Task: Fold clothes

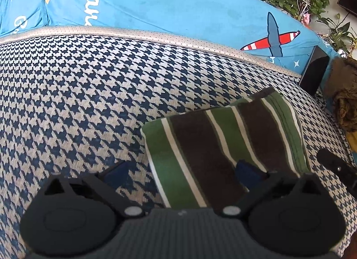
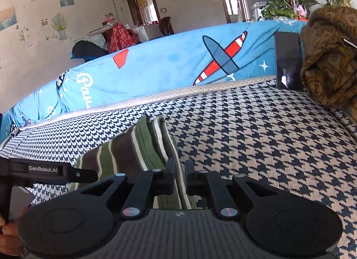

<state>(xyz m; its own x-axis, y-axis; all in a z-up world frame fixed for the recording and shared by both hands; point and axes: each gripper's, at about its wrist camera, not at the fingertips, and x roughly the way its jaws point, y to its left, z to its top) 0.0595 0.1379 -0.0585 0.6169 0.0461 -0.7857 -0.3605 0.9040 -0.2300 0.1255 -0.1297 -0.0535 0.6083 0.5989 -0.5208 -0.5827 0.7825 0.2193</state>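
A folded garment (image 1: 223,145) with green, brown and white stripes lies on the houndstooth cover (image 1: 89,94). My left gripper (image 1: 183,172) stands wide open just above it. One blue fingertip (image 1: 247,172) is over the stripes and the other is over the cover, with the garment's left edge between them and untouched. In the right wrist view the same garment (image 2: 133,147) rises in a ridge. My right gripper (image 2: 180,171) is shut on its near right edge, with a strip of striped fabric pinched between the black fingers (image 2: 170,169).
A blue quilt (image 2: 167,62) with aeroplane prints runs along the far side of the cover. A dark upright slab (image 2: 287,58) and a brown patterned cloth heap (image 2: 328,62) sit at the right. A person's hand (image 2: 6,236) shows at the lower left.
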